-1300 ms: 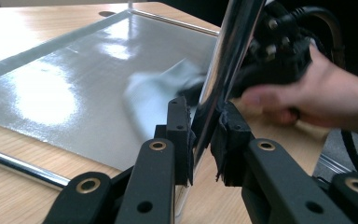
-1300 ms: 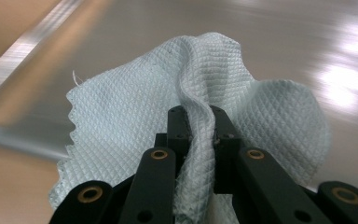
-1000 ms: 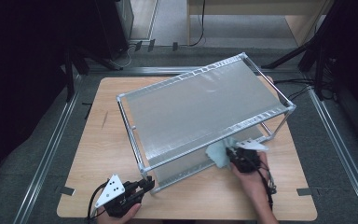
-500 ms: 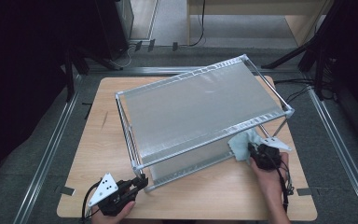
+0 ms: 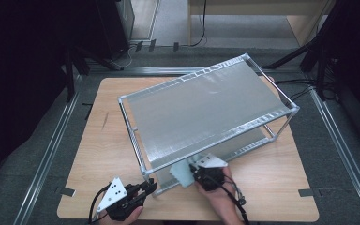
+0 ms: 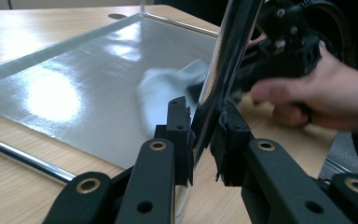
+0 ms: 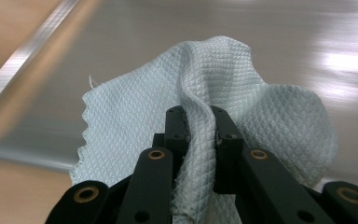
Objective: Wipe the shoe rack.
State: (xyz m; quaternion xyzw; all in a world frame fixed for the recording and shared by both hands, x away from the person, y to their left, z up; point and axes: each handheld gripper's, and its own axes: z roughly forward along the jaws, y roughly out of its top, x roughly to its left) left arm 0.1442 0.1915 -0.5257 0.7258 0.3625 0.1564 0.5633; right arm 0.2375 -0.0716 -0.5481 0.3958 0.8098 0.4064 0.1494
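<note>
A two-shelf metal rack stands on the wooden table. My left gripper is at the rack's near left corner, shut on the chrome corner post, which runs up between the jaws of the left gripper. A pale blue-green waffle cloth lies on the lower shelf at its front edge. My right gripper is shut on a fold of the cloth, pinched between the jaws of the right gripper. In the left gripper view the cloth and the right hand sit just behind the post.
The rack sits askew and covers most of the table. Bare wood lies along the table's left side and its near right part. Aluminium rails flank the table. Cables trail off the far right.
My right gripper has slid the cloth leftward along the lower shelf's front edge, towards the left corner. My left gripper has stayed clamped on the corner post.
</note>
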